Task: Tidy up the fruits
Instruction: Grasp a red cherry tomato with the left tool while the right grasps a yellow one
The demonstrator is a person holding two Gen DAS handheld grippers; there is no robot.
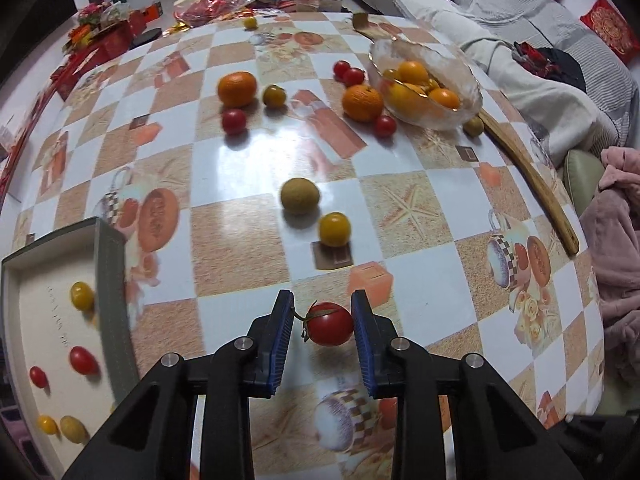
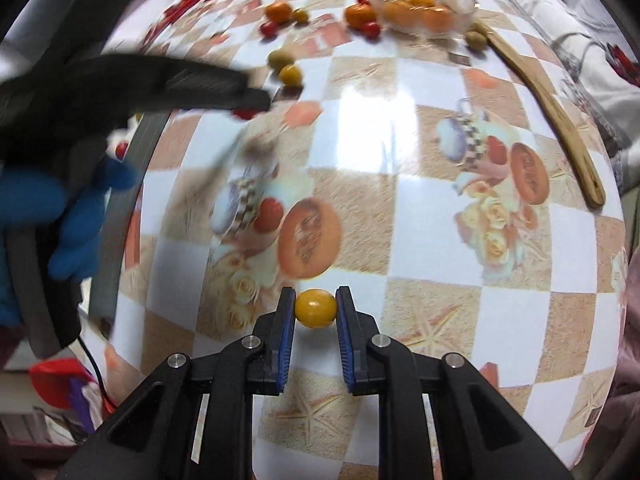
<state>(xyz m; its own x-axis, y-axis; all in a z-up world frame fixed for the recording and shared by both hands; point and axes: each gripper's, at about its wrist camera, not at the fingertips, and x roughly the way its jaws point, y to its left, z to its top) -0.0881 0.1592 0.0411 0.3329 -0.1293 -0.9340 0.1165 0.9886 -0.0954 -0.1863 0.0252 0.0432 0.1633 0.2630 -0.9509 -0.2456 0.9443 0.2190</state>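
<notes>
left gripper (image 1: 323, 322) jaws standing wide around red tomato (image 1: 330, 323) near table (image 1: 240, 168) near edge; only its right pad touching. right gripper (image 2: 316, 308) clamping yellow tomato (image 2: 315, 308), near edge too.

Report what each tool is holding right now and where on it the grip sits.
Left tool: the red tomato sits between its open fingers, not clamped. Right tool: shut on the yellow tomato, pads on its two opposite sides.

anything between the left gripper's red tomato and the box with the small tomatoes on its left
Nothing lies on the table between them. The left gripper has the red tomato between its pads, and the box sits to its left. Only the box's raised grey side wall faces the tomato, so it must go over it.
</notes>
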